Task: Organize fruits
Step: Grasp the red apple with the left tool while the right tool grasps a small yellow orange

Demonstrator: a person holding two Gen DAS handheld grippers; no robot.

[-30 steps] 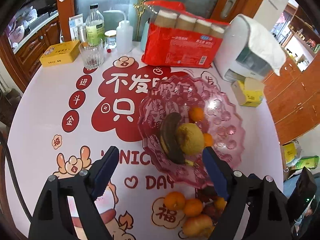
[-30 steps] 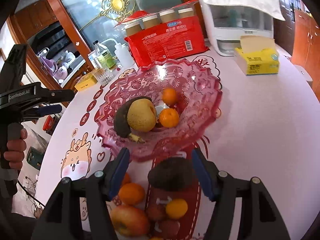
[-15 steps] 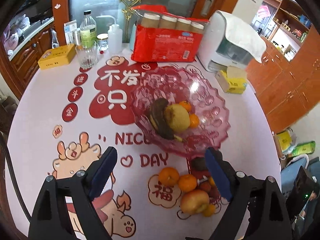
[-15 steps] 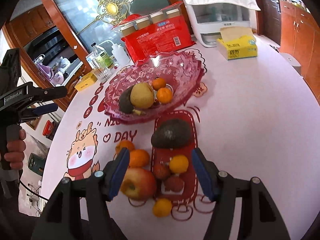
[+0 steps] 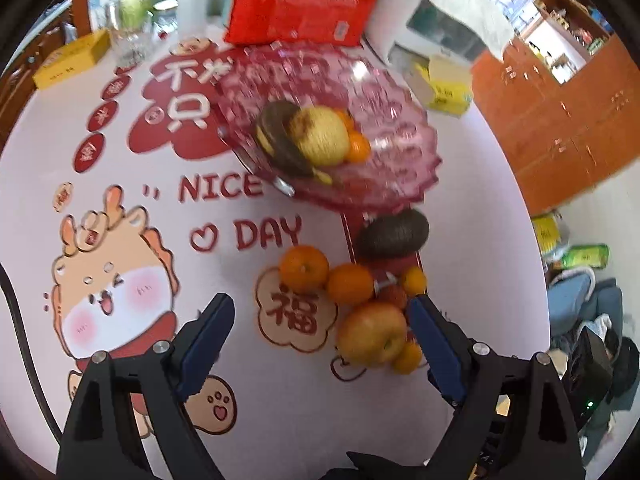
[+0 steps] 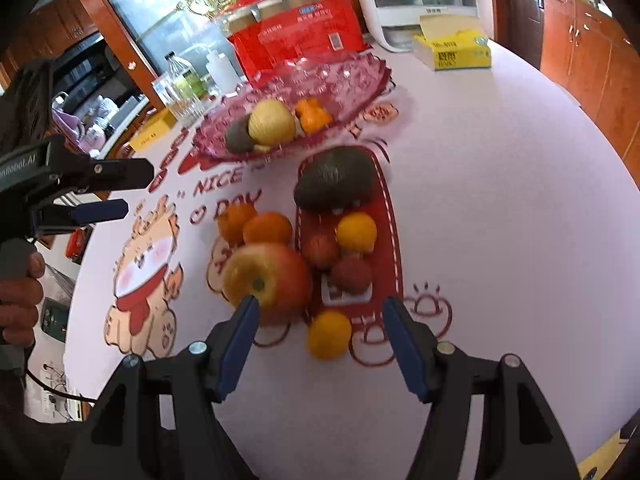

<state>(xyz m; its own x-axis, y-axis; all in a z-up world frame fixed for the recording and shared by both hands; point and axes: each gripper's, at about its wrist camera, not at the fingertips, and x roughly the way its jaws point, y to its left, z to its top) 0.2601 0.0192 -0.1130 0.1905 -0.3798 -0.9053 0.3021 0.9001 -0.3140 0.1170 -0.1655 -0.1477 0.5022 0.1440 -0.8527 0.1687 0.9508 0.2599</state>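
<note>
A pink glass bowl (image 5: pixel 400 92) (image 6: pixel 360 80) holds a yellow pear (image 5: pixel 320 140), a dark banana (image 5: pixel 280 144) and small oranges. On the table in front of it lies a heap of loose fruit: a dark avocado (image 5: pixel 392 234) (image 6: pixel 334 180), a red-yellow apple (image 5: pixel 372 338) (image 6: pixel 266 278), several oranges (image 5: pixel 304 267) (image 6: pixel 267 228) and lychees (image 6: pixel 351 276). My left gripper (image 5: pixel 318 312) (image 6: pixel 138 191) hovers open, its right finger beside the apple. My right gripper (image 6: pixel 322 312) is open above a small orange (image 6: pixel 330 334), pads clear of it.
A red pack of paper cups (image 5: pixel 300 8), a white appliance (image 6: pixel 424 4), a yellow tissue box (image 6: pixel 452 54), a glass (image 6: pixel 182 100), bottles and a yellow tin (image 5: pixel 72 58) stand beyond the bowl. A person's hand (image 6: pixel 20 292) grips the left tool. Cabinets lie past the table's right edge.
Both grippers have drawn back from the bowl toward the near edge and sunk lower. The loose fruit heap now fills the foreground, and the left jaws stand slightly wider.
</note>
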